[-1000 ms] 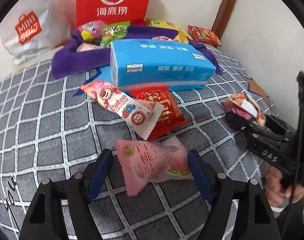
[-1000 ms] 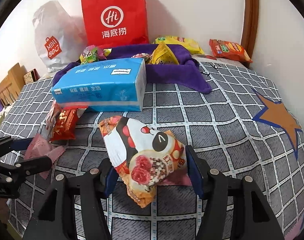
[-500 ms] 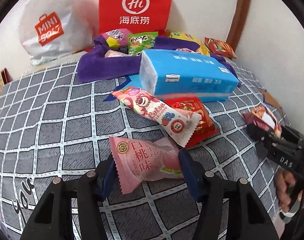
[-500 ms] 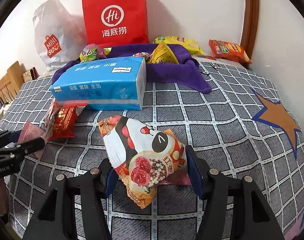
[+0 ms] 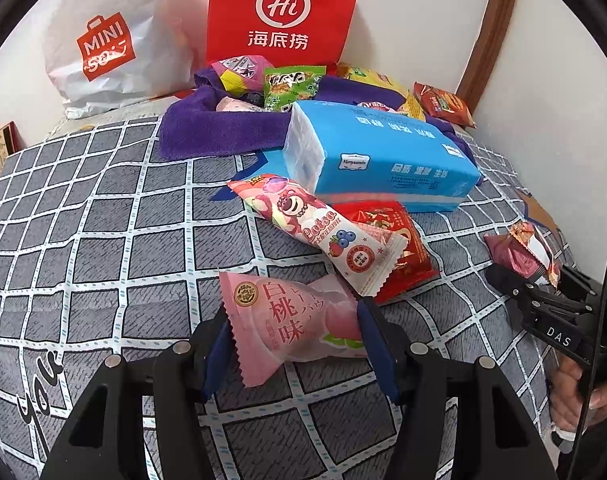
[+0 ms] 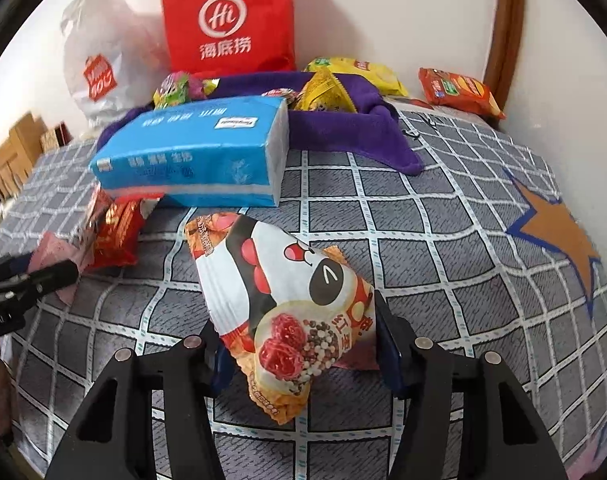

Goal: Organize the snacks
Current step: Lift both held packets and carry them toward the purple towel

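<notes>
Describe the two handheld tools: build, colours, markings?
Both alike: black plastic frames with silver rivets and two fingers lined with blue pads. From its own camera the left tool shows that; the right tool matches. Side-on in the left view, the right tool carries white "DAS" lettering. A thin black cable runs beside it.

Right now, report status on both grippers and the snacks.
Left gripper just closed onto pink peach snack. Right gripper closing on panda snack packet. Blue tissue pack sits between them and the purple cloth snack pile.
</notes>
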A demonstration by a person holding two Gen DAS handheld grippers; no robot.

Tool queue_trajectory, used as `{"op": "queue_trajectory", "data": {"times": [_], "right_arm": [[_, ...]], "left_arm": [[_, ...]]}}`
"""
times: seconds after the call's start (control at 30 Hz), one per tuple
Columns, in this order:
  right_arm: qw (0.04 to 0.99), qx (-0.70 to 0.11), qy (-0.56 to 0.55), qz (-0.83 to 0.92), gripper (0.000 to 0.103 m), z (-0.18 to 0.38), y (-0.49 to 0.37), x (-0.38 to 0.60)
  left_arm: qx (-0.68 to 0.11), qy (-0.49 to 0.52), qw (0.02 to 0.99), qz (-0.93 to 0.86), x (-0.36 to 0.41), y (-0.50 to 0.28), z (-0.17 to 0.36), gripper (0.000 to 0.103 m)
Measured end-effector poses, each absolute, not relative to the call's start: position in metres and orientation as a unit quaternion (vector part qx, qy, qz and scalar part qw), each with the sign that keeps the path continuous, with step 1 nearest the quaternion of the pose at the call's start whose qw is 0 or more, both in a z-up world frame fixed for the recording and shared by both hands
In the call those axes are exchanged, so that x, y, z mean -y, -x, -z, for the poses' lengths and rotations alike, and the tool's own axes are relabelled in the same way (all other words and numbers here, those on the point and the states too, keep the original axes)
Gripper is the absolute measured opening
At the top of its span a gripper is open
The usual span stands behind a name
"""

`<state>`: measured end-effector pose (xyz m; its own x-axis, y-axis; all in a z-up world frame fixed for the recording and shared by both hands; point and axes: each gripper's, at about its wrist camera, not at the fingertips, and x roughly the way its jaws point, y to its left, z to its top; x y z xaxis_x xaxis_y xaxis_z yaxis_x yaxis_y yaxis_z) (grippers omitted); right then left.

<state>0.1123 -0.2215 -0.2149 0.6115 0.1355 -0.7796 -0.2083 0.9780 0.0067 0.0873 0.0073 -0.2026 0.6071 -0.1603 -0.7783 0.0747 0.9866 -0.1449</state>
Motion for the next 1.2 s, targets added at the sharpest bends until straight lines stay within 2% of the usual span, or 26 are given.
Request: {"op": "queue_trajectory", "data": {"times": [0.37,0.43,0.63,0.87,1.2], "right_arm": [[0.895,-0.431,0.038,-0.106,0.056,0.216,-0.112,0.222],[0.896,-0.430,0.038,-0.103,0.055,0.216,-0.112,0.222],[0.898,-0.426,0.029,-0.103,0.053,0.209,-0.107,0.225],[0.908,-0.403,0.012,-0.116,0.053,0.172,-0.103,0.224],[0.921,-0.366,0.017,-0.133,0.053,0.120,-0.123,0.205]], "left_arm": [[-0.438,0.044,0.896,0.064,-0.005,-0.088,0.203,0.058],[-0.434,0.049,0.897,0.063,-0.008,-0.087,0.201,0.055],[-0.440,0.047,0.894,0.070,-0.010,-0.079,0.192,0.053],[-0.431,0.079,0.895,0.084,-0.018,-0.074,0.168,0.053],[-0.399,0.057,0.911,0.084,-0.010,-0.096,0.119,0.053]]}}
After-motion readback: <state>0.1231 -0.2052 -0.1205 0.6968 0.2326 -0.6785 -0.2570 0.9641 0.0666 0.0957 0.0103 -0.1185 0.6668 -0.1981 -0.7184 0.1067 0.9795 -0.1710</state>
